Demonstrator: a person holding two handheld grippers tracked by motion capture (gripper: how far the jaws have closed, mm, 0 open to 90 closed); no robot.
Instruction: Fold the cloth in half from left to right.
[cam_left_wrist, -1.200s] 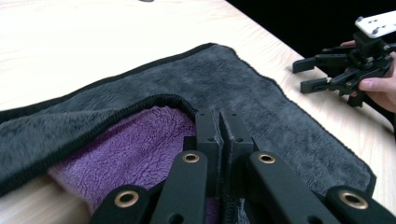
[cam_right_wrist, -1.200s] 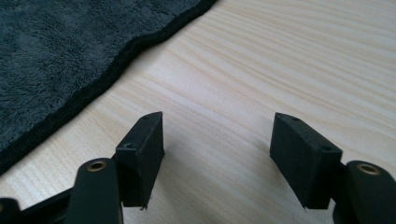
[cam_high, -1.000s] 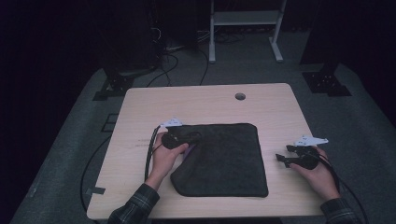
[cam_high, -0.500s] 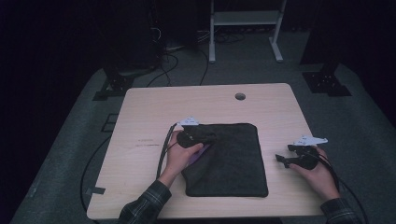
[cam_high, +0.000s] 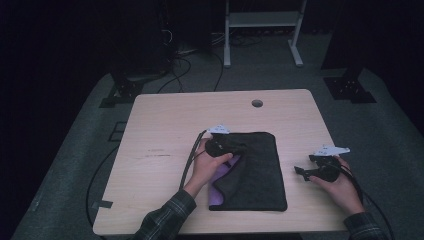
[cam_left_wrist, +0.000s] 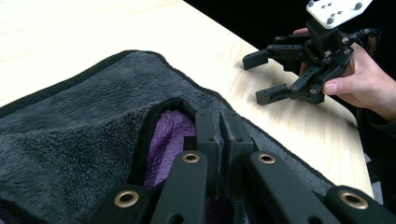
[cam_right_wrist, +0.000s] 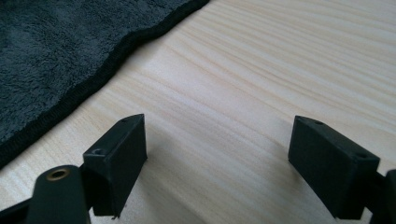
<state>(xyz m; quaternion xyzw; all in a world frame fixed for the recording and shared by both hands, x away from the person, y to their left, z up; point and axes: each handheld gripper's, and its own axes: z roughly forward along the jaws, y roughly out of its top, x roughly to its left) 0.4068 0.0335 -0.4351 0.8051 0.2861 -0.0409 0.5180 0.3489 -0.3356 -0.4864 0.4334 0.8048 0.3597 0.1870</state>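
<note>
Dark grey fleece towel (cam_high: 260, 170) with black edging, purple underside showing at seven o'clock; pale wood-grain table (cam_high: 165, 130); black grippers; green plaid sleeves (cam_high: 165, 220).

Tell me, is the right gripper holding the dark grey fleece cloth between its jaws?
No. The right gripper has its jaws apart over the bare wooden table, and the dark grey fleece cloth lies beside them.
</note>
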